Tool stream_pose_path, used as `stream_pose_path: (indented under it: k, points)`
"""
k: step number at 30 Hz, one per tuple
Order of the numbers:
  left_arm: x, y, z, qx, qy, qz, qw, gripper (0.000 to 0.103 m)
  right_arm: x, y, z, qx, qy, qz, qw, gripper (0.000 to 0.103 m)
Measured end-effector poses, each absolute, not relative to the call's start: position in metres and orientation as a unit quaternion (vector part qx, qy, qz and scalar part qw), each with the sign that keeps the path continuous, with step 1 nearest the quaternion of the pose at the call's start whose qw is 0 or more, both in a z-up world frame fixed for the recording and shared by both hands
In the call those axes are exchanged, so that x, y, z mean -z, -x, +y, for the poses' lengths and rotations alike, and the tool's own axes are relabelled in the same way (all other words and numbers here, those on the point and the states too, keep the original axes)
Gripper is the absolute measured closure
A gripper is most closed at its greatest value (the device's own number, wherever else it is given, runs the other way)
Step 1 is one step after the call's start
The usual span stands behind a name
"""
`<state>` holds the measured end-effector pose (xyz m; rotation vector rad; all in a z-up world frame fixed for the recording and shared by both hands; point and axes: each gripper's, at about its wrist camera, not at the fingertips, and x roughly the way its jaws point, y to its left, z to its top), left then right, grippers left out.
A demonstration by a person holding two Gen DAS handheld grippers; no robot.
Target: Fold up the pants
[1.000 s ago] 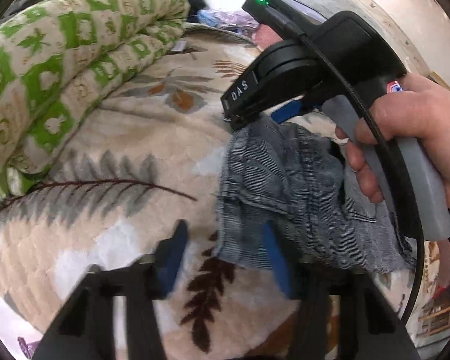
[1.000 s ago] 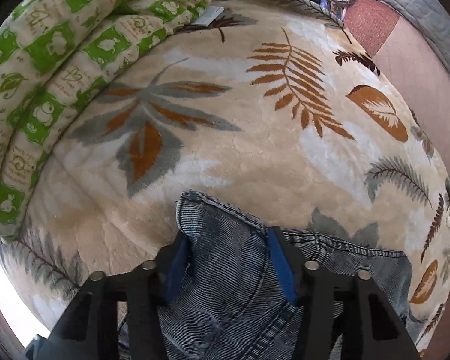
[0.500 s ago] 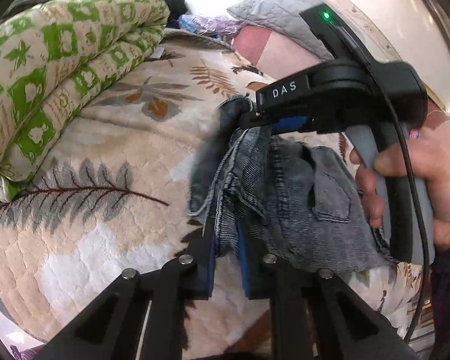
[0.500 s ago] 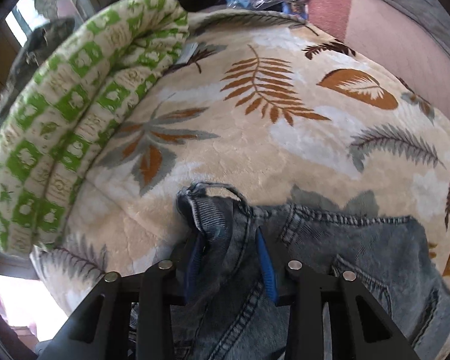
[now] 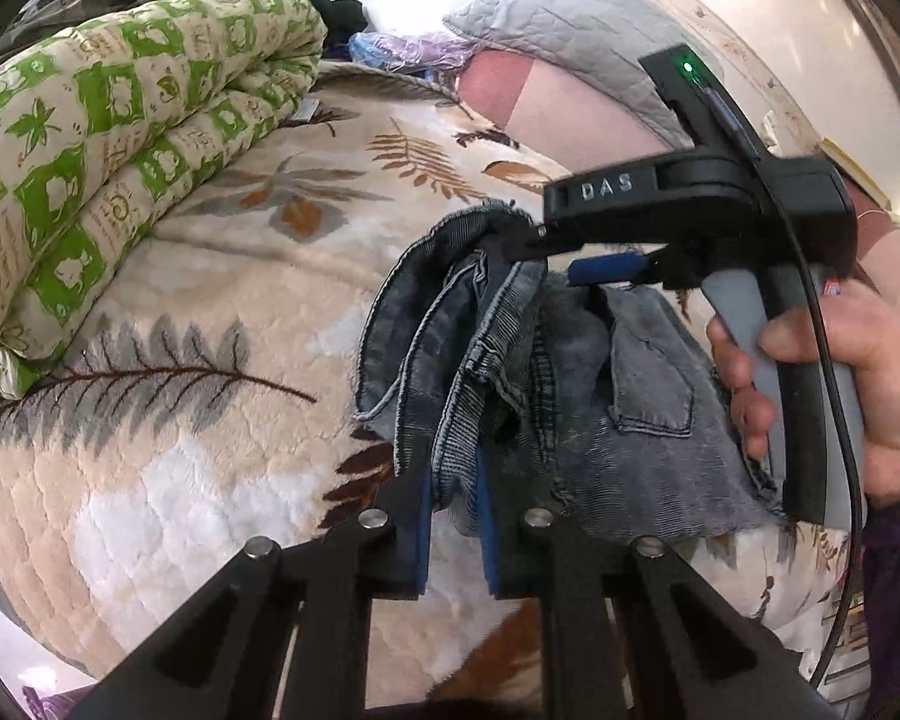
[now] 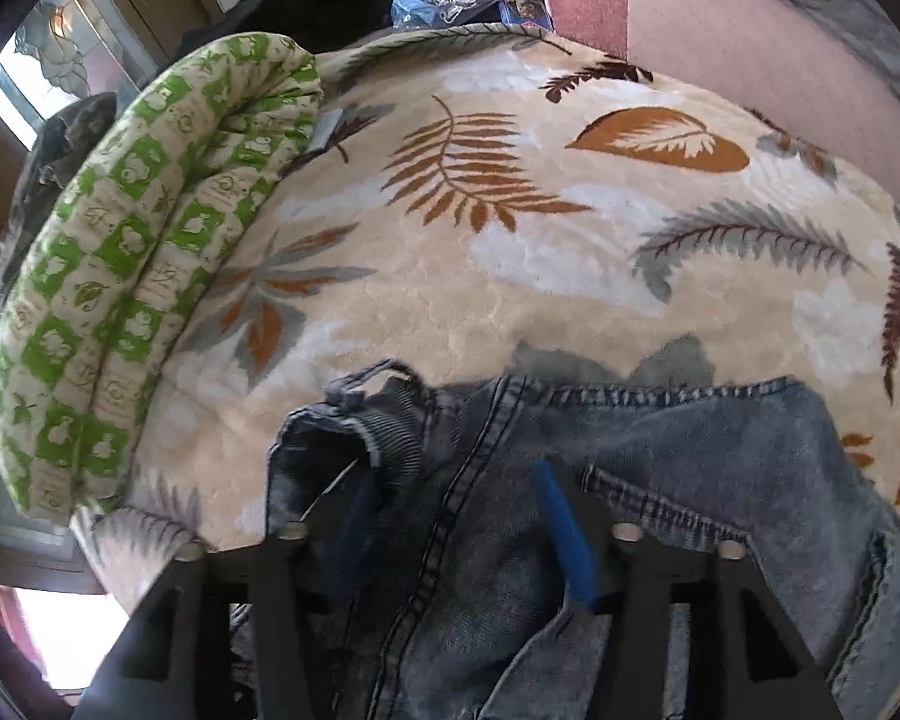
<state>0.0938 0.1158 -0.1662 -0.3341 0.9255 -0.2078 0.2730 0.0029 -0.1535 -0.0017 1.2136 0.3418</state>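
My left gripper (image 5: 453,531) is pinched almost closed on a bunched edge of the denim pants (image 5: 600,396), the blue pads pressing a thick roll of fabric between them near the bottom of the left wrist view. My right gripper (image 6: 450,531) sits further along the same edge, and its jaws are opening: in the right wrist view denim lies between the blue pads, but they stand apart from it and no longer press on it. In the left view that right gripper appears from the side as a black body with a grey handle, held by a hand (image 5: 834,372), its tips right at the raised hem of the pants. The pants lie in a compact heap on a cream blanket (image 5: 210,276) printed with brown and grey leaves, with a back pocket (image 5: 651,372) facing up and the lifted edge drooping in loose folds. To the left a rolled green and cream quilt (image 5: 108,150) rests along the blanket's edge, well apart from the pants. I judge the folding partly done: the pants are already gathered short, but this raised edge is not yet laid flat, and the layers look uneven and need smoothing.
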Motion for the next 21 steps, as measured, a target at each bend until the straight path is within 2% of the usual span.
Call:
stream_pose_path:
  k: [7,10,14,16,17,18,21]
  points:
    - [0.184,-0.099,0.125,0.094,0.174,0.463,0.864,0.090,0.163,-0.281,0.030,-0.164,0.053,0.567,0.806,0.035]
    - [0.187,-0.100,0.124,0.095,0.173,0.466,0.862,0.090,0.168,-0.280,0.043,-0.155,0.102,0.569,0.801,0.025]
    - [0.189,-0.100,0.123,0.096,0.174,0.469,0.860,0.090,0.170,-0.280,0.044,-0.166,0.086,0.575,0.796,0.026]
    - [0.190,-0.100,0.124,0.096,0.176,0.469,0.860,0.090,0.168,-0.278,0.043,-0.175,0.075,0.566,0.802,0.037]
    - [0.190,-0.100,0.124,0.097,0.177,0.469,0.860,0.090,0.168,-0.278,0.043,-0.187,0.063,0.564,0.802,0.061]
    - [0.189,-0.100,0.124,0.097,0.177,0.468,0.860,0.090,0.169,-0.278,0.042,-0.203,0.041,0.571,0.795,0.077]
    - [0.188,-0.100,0.124,0.096,0.178,0.470,0.859,0.090,0.166,-0.274,0.049,-0.200,0.056,0.559,0.803,0.079]
